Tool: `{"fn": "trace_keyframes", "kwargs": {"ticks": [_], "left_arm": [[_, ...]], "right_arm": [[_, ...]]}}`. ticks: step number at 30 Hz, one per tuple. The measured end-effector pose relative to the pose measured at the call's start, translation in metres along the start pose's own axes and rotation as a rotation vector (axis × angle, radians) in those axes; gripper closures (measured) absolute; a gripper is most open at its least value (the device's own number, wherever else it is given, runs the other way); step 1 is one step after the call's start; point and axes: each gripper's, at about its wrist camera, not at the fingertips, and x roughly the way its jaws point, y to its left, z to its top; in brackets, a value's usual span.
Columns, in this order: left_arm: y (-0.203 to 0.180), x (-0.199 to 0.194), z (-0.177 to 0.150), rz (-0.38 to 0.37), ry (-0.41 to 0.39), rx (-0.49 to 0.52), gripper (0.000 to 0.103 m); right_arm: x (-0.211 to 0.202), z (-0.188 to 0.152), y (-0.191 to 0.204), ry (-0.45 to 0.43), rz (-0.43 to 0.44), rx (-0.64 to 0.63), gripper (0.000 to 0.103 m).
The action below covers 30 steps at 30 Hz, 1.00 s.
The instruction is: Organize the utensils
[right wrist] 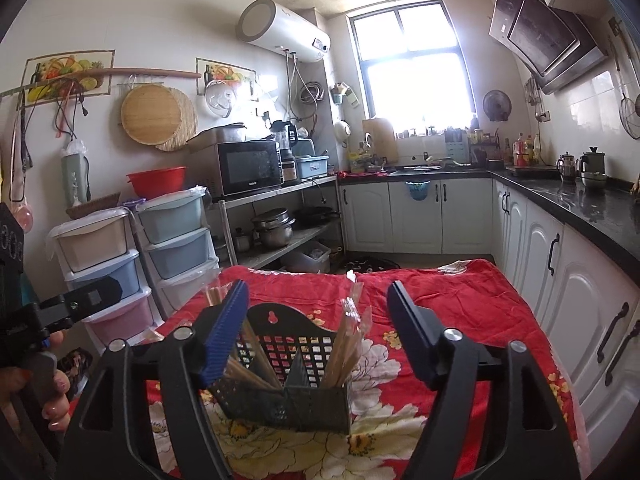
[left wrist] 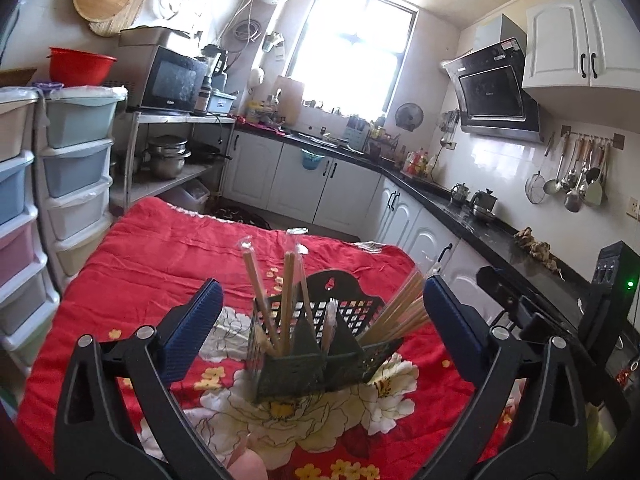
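Note:
A dark green lattice utensil holder (left wrist: 316,352) with three compartments stands on the red floral cloth (left wrist: 152,248). Wrapped wooden chopsticks (left wrist: 280,300) stand in its left compartment and a bundle (left wrist: 400,316) leans out of its right one; a pale utensil stands in the middle. My left gripper (left wrist: 320,304) is open and empty, its jaws wide on either side of the holder. In the right wrist view the holder (right wrist: 288,376) sits between the open, empty jaws of my right gripper (right wrist: 320,320), with wrapped chopsticks (right wrist: 348,344) in it.
Pastel drawer towers (left wrist: 76,160) stand left of the table. A metal shelf holds a microwave (left wrist: 172,80) and pots (left wrist: 166,156). White cabinets with a black counter (left wrist: 460,208) run along the back and right. The other gripper's body (left wrist: 600,300) shows at the right.

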Motion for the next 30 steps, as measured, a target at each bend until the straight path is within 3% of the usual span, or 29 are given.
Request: {"fn": "trace_keyframes", "kwargs": {"ticks": [16, 23, 30], "left_arm": [[-0.003, -0.018, -0.045, 0.082, 0.053, 0.053, 0.011], [0.004, -0.014, -0.077, 0.121, 0.128, 0.051, 0.011], [0.007, -0.016, -0.102, 0.161, 0.148, 0.043, 0.011]], "right_arm": [[-0.034, -0.037, 0.026, 0.052, 0.008, -0.059, 0.008], [-0.033, -0.073, 0.025, 0.147, -0.006, -0.043, 0.007], [-0.032, -0.104, 0.024, 0.223, -0.025, -0.03, 0.007]]}}
